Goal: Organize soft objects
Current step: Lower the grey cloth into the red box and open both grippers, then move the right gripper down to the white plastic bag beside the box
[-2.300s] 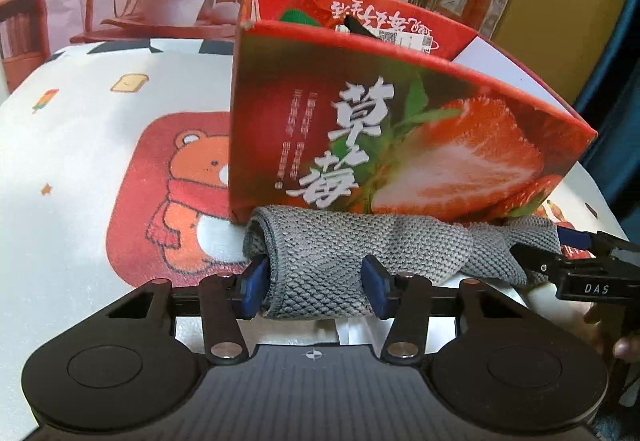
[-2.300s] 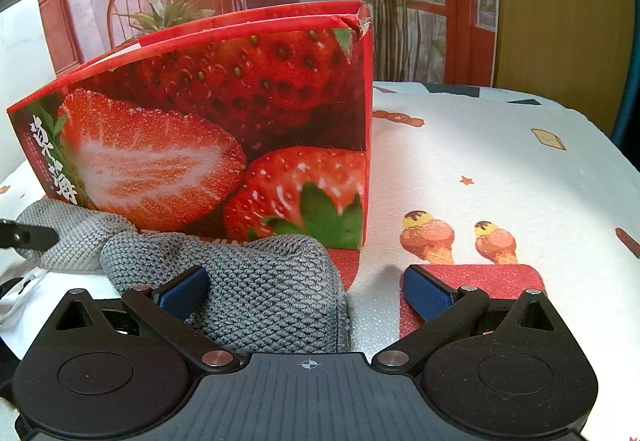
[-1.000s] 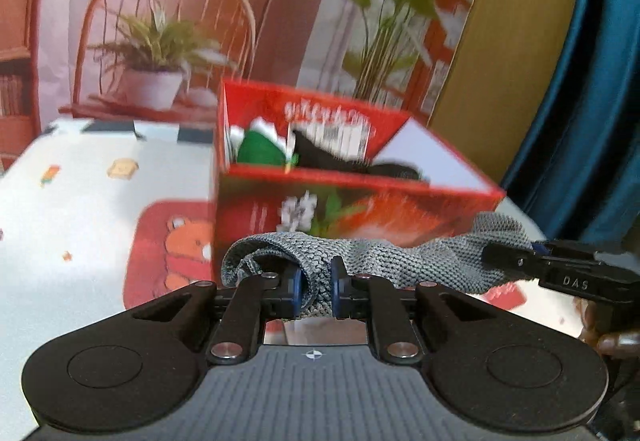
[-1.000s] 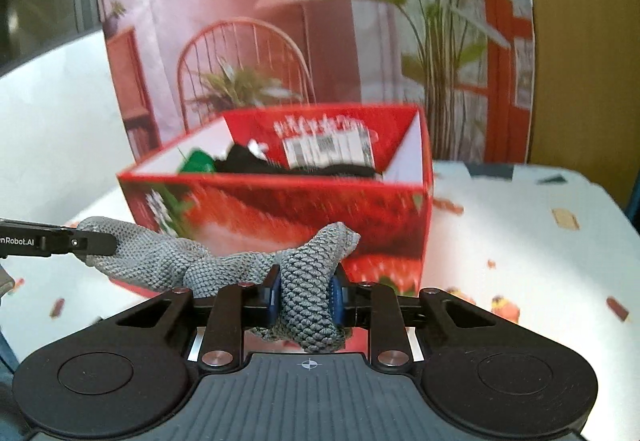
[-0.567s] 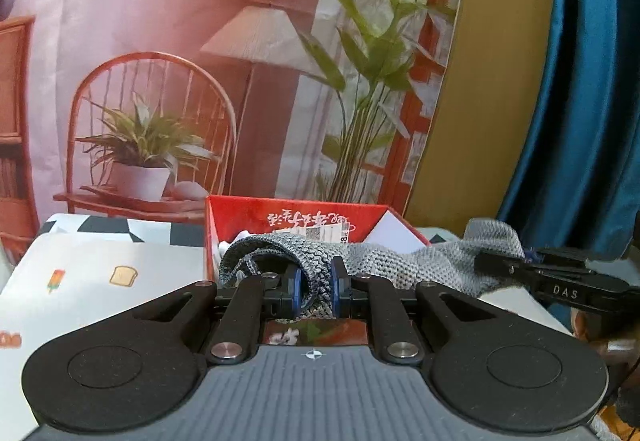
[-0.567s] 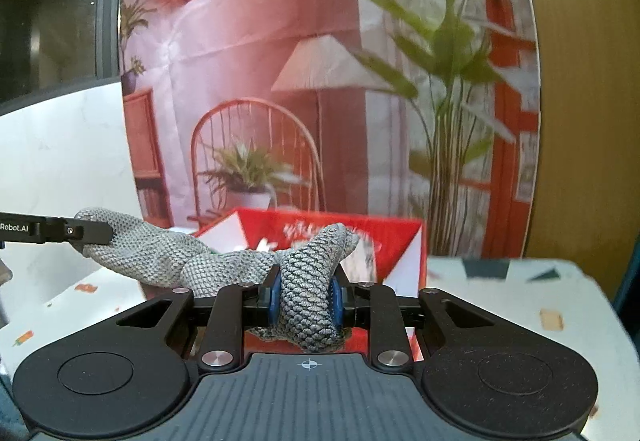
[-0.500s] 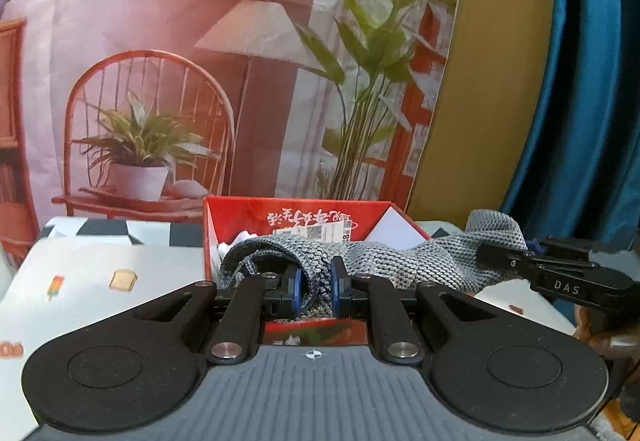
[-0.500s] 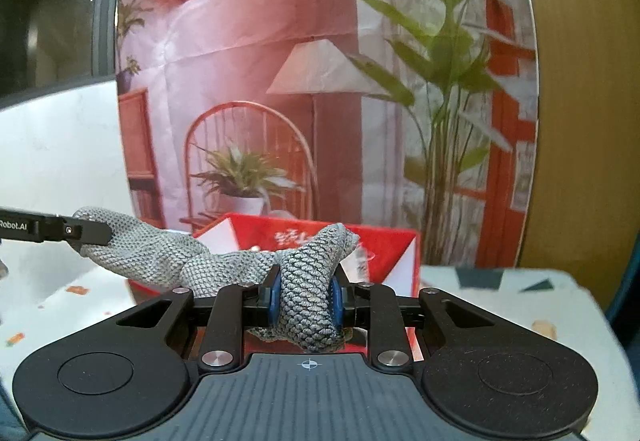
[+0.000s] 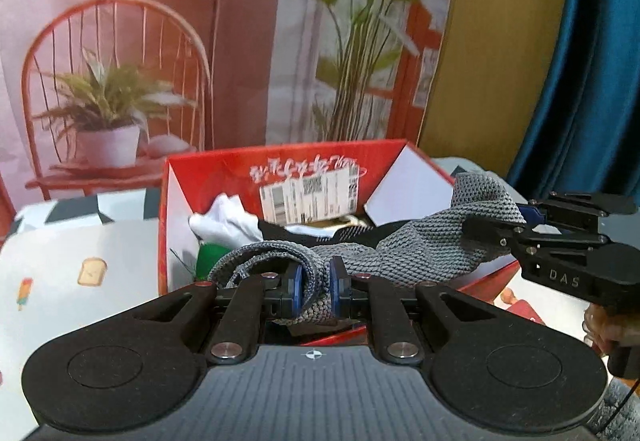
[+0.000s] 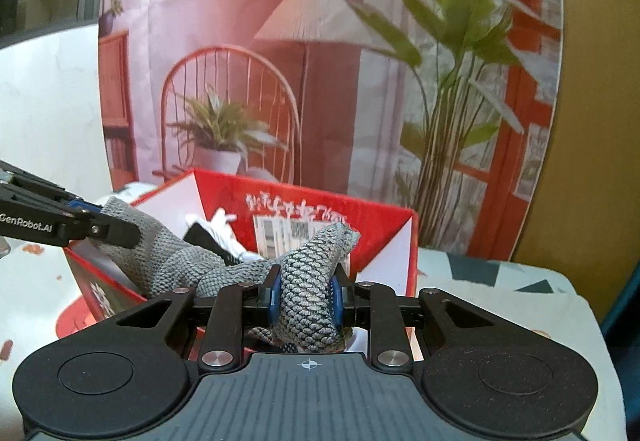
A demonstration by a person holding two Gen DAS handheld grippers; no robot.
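You've got the grey knit cloth (image 9: 420, 245) off the table (image 9: 60, 253) and carried up over the open red strawberry box (image 9: 280, 165); 2.3 s ago it lay on the table against the box front, with only your left gripper starting to pinch it and the right one wide open around the other end. Half a second ago the box sat lower and smaller ahead of both grippers; now you look down into it, so you've moved forward and over the rim.

Left gripper (image 9: 314, 287): pads squeezed tight on the rolled cuff end of the cloth, right at the fingertips. From there the cloth runs ahead and to the right, sagging over the box interior.

Right gripper (image 10: 305, 295): also clamped on the cloth, a bunched fold standing up between its pads (image 10: 275, 295). In its view the cloth (image 10: 168, 261) stretches away to the left to the other gripper.

Meaning for the task, as I judge it: the carry is basically done and the cloth is stretched over the box mouth, so lowering and letting go of both ends should be what's left.

Hard to see: the box floor is mostly hidden by cloth and gripper bodies. Already inside are something white (image 9: 224, 221), something black and a bit of green (image 9: 212, 259), identities unclear. I can't tell whether the sagging middle touches those contents. The near box wall is cut off behind both grippers.
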